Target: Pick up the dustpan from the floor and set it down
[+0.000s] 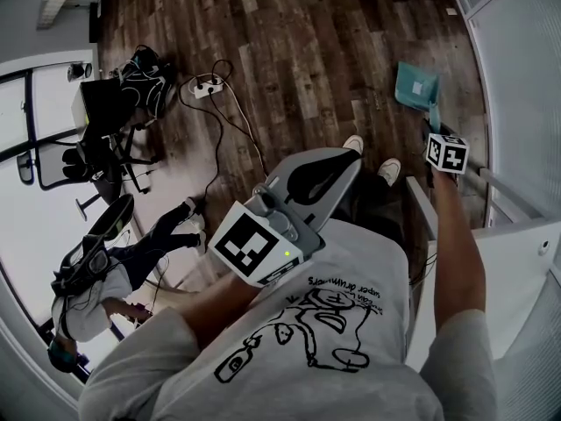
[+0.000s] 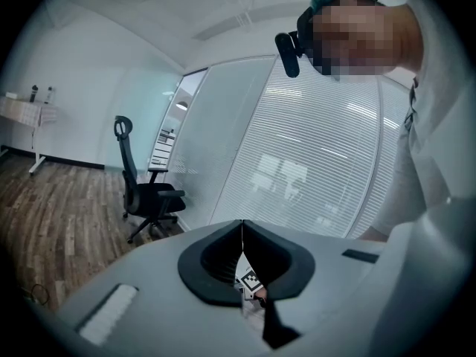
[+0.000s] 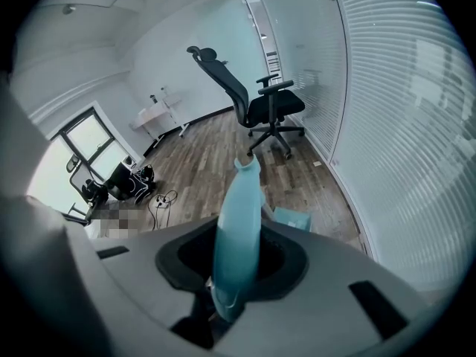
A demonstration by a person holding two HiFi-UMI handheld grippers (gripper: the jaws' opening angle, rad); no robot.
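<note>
The left gripper [image 2: 242, 233] has its jaws together. Beyond it a black chair [image 2: 145, 192] stands on the wood floor [image 2: 52, 214] beside a glass wall [image 2: 312, 162] with blinds. A desk [image 2: 26, 114] is at far left.

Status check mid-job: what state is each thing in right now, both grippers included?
Dustpan: held by its handle, pan end down near the floor; contact unclear.
Right gripper: jaws shut on the dustpan handle.
Left gripper: jaws shut, empty.
Office chair: upright, unoccupied.
</note>
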